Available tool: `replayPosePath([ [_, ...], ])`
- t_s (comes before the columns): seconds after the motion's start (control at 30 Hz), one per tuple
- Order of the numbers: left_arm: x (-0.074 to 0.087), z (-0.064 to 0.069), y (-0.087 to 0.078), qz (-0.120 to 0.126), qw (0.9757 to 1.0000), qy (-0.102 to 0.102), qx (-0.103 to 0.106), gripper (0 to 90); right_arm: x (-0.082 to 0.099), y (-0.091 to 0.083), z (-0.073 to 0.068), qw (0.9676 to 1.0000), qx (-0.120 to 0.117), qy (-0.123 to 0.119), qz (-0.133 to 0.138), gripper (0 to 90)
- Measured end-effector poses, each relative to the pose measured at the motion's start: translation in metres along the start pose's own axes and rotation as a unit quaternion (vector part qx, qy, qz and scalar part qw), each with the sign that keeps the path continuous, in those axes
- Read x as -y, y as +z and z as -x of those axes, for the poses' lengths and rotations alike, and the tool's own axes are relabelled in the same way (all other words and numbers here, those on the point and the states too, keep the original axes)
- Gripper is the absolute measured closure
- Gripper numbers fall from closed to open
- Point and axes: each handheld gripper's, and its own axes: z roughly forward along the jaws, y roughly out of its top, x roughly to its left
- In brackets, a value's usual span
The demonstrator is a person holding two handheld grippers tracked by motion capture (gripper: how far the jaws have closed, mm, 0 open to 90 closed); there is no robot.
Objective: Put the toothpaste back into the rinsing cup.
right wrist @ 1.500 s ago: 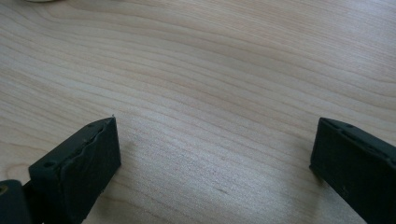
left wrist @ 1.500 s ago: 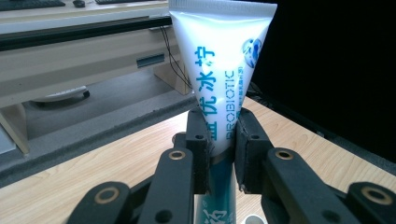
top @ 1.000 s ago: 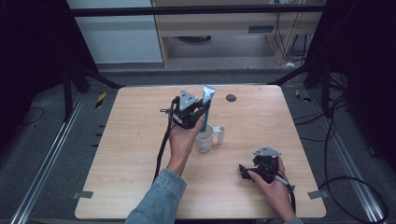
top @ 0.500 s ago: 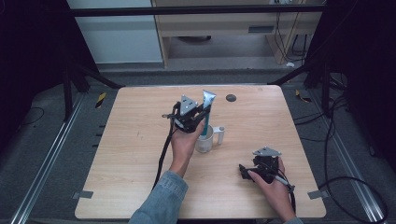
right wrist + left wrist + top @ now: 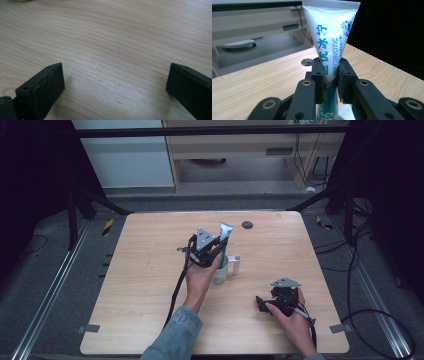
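Left gripper [image 5: 329,75] is clamped tight on the toothpaste tube [image 5: 332,32], upright over the cup [image 5: 220,268]. It's sunk lower toward that cup than a second ago; right gripper [image 5: 115,82] gapes wide, unmoved.

"PROBIOTIC" on toothpaste tube [image 5: 329,37]

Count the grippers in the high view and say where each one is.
2. The left gripper holds a toothpaste tube over a cup mid-table; the right gripper rests open near the front right.

White toothpaste tube [image 5: 329,37] with blue lettering, teal lower end; black fingers [image 5: 318,75]; pale wood-grain table [image 5: 145,285].
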Motion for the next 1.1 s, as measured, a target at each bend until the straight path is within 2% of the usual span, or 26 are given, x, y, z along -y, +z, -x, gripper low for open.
replayPosePath([
  [0.17,0.005,0.003,0.003,-0.004,1.0,0.006,0.005,77.4,0.0,0.0,0.0,1.0,0.0,0.0,0.0,1.7],
  [0.43,0.013,0.004,0.004,-0.008,0.9999,0.005,0.007,77.4,0.0,0.0,0.0,1.0,0.0,0.0,0.0,1.7],
  [1.1,0.022,0.004,0.003,-0.017,0.9998,0.005,0.009,77.4,0.0,0.0,0.0,1.0,0.001,-0.002,0.0,1.7],
])
